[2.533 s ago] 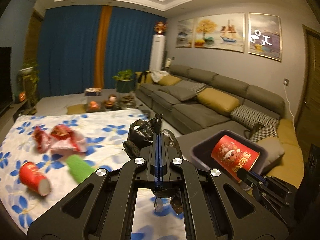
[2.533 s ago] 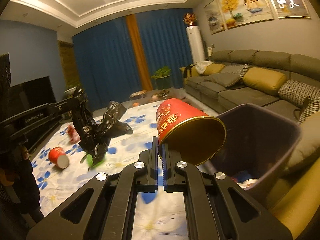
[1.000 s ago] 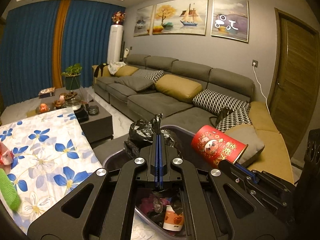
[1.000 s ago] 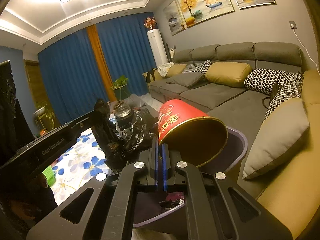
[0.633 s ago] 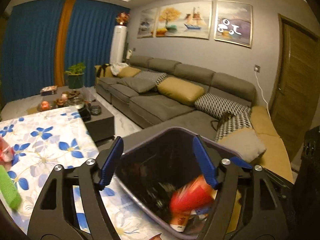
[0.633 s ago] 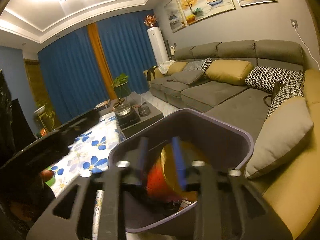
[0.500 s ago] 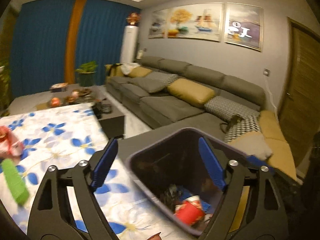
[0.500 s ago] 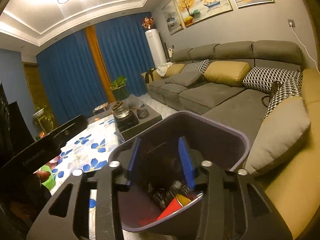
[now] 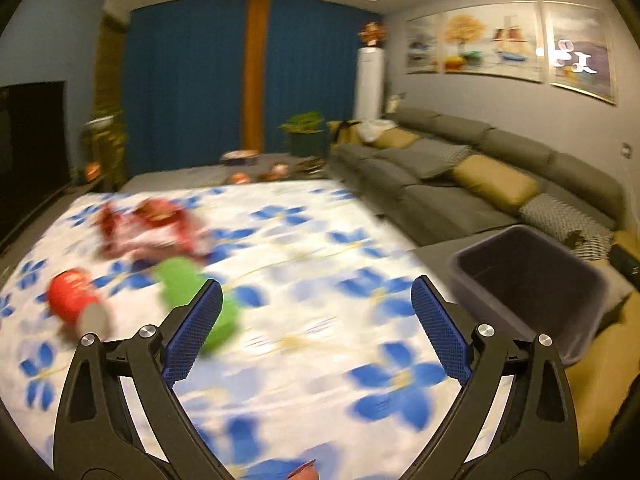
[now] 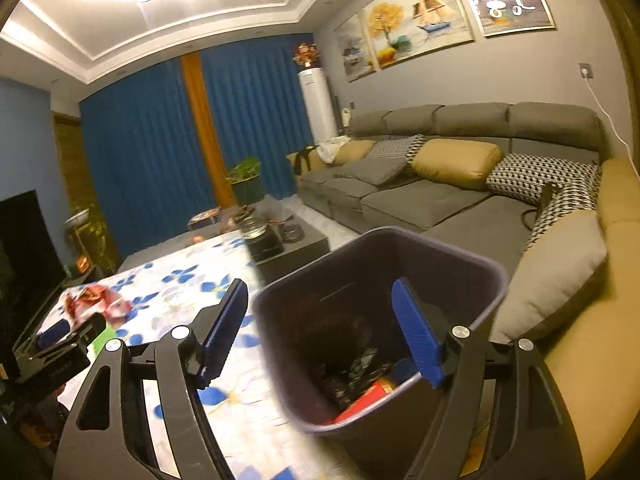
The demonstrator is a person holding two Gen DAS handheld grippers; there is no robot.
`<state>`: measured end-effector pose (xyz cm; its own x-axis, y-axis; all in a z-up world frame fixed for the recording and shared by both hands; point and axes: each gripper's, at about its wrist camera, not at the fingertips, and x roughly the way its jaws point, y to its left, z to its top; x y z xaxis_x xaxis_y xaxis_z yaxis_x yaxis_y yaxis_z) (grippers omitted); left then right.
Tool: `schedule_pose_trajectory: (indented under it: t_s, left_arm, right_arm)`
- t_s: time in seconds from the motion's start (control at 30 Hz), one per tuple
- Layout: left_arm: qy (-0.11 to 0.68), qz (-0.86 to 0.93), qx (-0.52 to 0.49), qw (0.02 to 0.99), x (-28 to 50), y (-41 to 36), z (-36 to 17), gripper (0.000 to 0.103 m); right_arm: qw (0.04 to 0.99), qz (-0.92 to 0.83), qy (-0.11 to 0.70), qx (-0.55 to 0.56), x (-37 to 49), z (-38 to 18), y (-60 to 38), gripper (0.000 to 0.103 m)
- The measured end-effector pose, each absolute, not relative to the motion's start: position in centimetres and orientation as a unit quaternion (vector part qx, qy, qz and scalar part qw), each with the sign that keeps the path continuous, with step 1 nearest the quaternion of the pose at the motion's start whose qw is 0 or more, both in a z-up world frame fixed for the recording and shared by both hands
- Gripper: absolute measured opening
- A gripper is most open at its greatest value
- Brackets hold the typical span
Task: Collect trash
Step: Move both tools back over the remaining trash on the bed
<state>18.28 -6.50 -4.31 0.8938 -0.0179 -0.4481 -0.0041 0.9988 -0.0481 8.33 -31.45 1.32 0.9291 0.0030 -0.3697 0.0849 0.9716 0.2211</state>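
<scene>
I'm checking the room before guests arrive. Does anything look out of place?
Yes: litter on the blue-flowered white cloth. A red paper cup lies tipped over beside a green object and crumpled red wrappers, blurred.

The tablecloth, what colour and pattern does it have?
White tablecloth with blue flowers; it shows best in the left wrist view.
</scene>
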Motion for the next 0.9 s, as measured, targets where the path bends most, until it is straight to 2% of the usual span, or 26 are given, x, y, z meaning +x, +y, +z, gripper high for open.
schedule_pose_trajectory:
  t_s: [0.6,0.9]
  left_arm:
    - [0.225,0.174,-0.047,0.958,11.9,11.9,-5.2,0.094]
    - [0.216,0.244,-0.067,0.943,12.3,18.2,-5.1,0.094]
  right_arm:
    - [0.963,0.131,0.232,0.049,11.2,0.4,-12.8,0.075]
    - [0.946,0.178,0.272,0.009,15.3,-2.3,-4.7,0.075]
